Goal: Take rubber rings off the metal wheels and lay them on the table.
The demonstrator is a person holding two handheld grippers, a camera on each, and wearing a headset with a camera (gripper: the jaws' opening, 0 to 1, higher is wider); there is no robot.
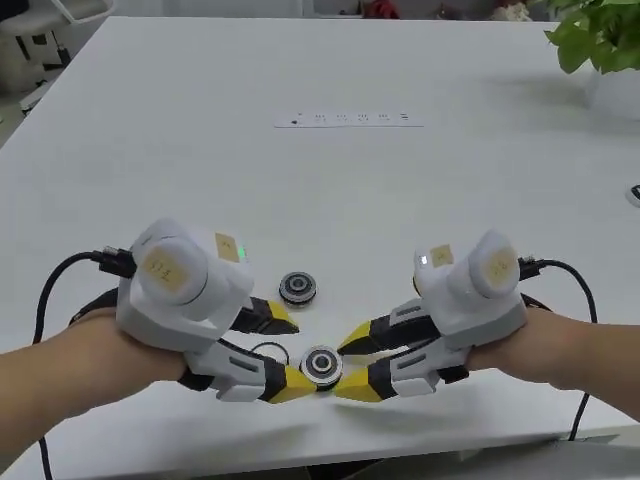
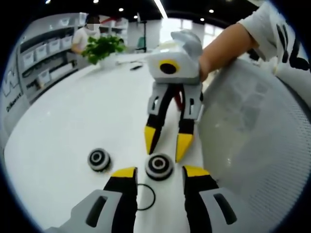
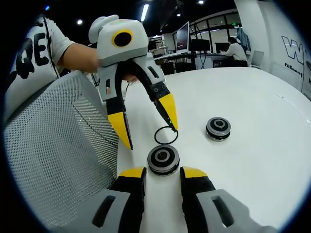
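Table: one wheel sits near the front edge, between the tips of the left gripper and the right gripper, which face each other from left and right. A second wheel is behind it, slightly left, and apart. A loose ring lies flat on the table left of the near wheel, under the left gripper's jaws. Socket strip is far back at centre. Plant is at the back right corner.

Your left gripper covers part of the loose thin black rubber ring. The leafy green potted plant runs off the corner; the grey printed strip is illegible.
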